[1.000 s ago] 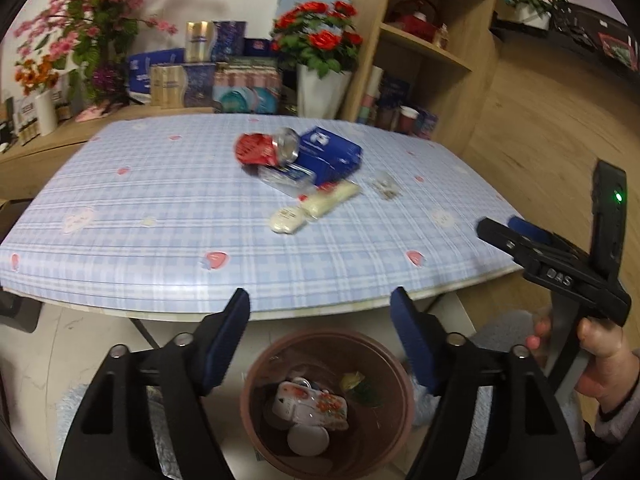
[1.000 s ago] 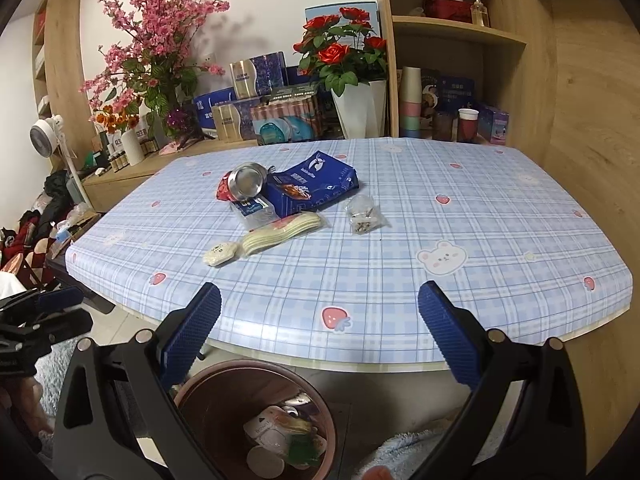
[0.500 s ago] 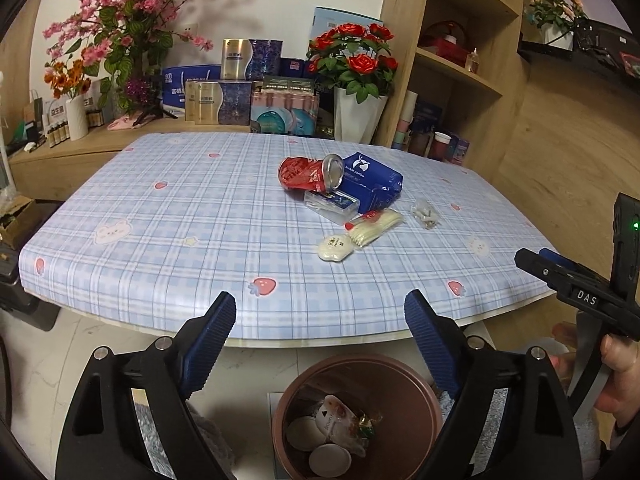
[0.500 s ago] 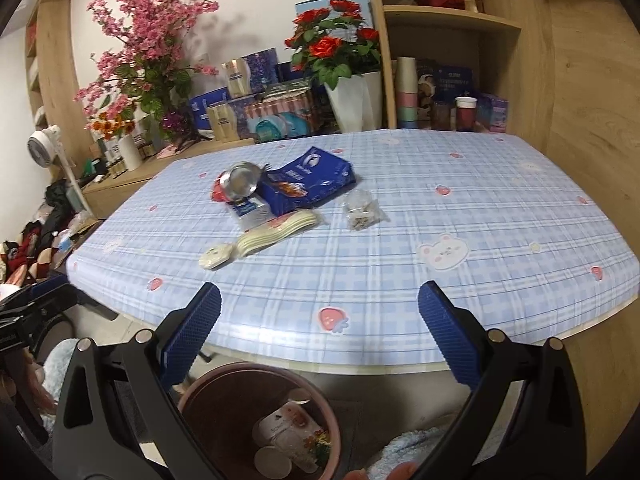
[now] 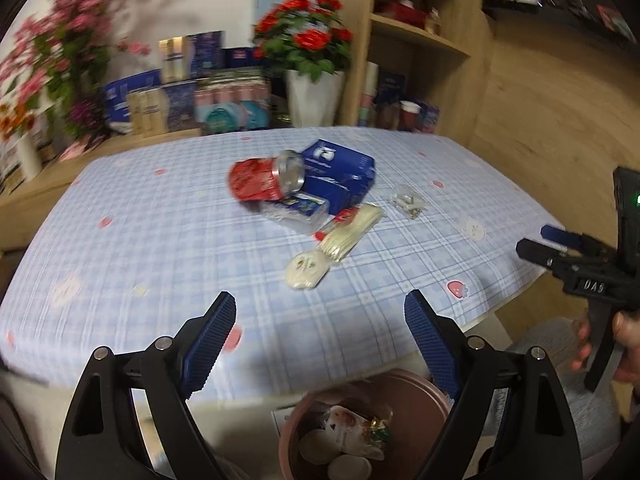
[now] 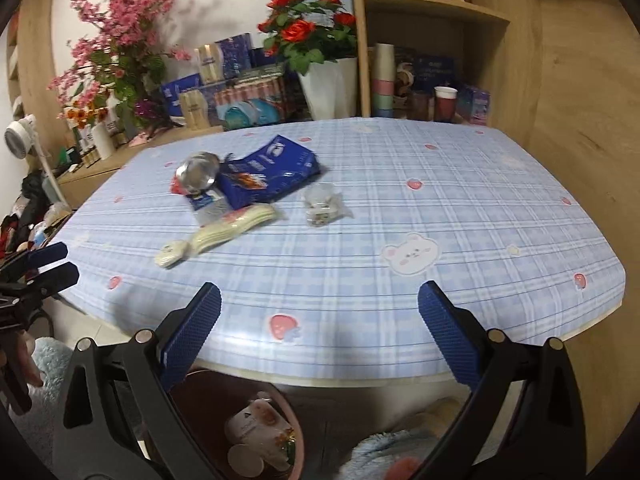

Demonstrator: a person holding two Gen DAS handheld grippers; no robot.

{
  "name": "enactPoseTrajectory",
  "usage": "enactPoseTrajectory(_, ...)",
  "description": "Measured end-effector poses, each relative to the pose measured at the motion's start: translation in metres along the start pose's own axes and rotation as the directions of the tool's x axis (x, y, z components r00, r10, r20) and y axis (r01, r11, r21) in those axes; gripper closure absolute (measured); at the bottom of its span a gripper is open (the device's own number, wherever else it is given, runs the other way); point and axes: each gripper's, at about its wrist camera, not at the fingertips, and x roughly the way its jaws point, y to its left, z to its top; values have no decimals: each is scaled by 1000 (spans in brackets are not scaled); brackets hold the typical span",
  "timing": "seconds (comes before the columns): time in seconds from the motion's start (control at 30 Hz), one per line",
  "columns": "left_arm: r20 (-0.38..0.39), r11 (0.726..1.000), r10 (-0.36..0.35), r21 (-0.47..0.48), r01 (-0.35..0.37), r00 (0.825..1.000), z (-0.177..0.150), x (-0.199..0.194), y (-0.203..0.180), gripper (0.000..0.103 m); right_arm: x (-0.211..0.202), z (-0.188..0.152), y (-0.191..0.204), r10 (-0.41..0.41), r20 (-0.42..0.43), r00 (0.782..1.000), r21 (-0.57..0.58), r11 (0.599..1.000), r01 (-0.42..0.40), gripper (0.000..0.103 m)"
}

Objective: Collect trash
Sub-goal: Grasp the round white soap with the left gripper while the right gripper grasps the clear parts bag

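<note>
A pile of trash lies mid-table: a red can (image 5: 258, 180) on its side, a blue packet (image 5: 340, 170), a clear wrapper (image 5: 298, 210), a cream packet (image 5: 352, 232), a small white packet (image 5: 306, 270) and a small clear bag (image 5: 408, 202). My left gripper (image 5: 320, 310) is open and empty over the table's near edge, short of the pile. My right gripper (image 6: 320, 296) is open and empty too, also at the near edge, with the can (image 6: 198, 176) and blue packet (image 6: 272, 168) far ahead on its left. A brown bin (image 5: 404, 388) sits on the floor below both.
The bin (image 6: 294, 416) holds crumpled wrappers and lids. A white vase of red roses (image 6: 328, 80), boxes and pink blossoms line the far side. A wooden shelf unit (image 6: 432, 4) stands at the back right. My other gripper (image 5: 534, 240) shows at the right edge.
Both grippers have moved forward from over the bin to the table's near edge; the bin has slid to the bottom of both views. The left jaws have widened a little.
</note>
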Motion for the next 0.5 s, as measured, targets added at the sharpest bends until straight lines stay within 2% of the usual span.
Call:
enactPoseTrajectory(0.07,-37,999,-21,34,22,999,6,24,3,22,6,2,-6,-11,-9,1000,11,1000,11,6)
enactPoseTrajectory(0.17,-103,998,-33,44,38,994,14,54,10,29,16,7,-12,-29,-19,999,19,999,29,6)
enactPoseTrajectory(0.27,-167,998,-39,42,46,985,21,88,19,32,28,10,-15,-32,-34,999,15,999,33,6)
enactPoseTrajectory(0.5,-247,997,-8,75,28,969,24,132,26,38,62,22,-18,-8,-93,996,-12,1000,6,6)
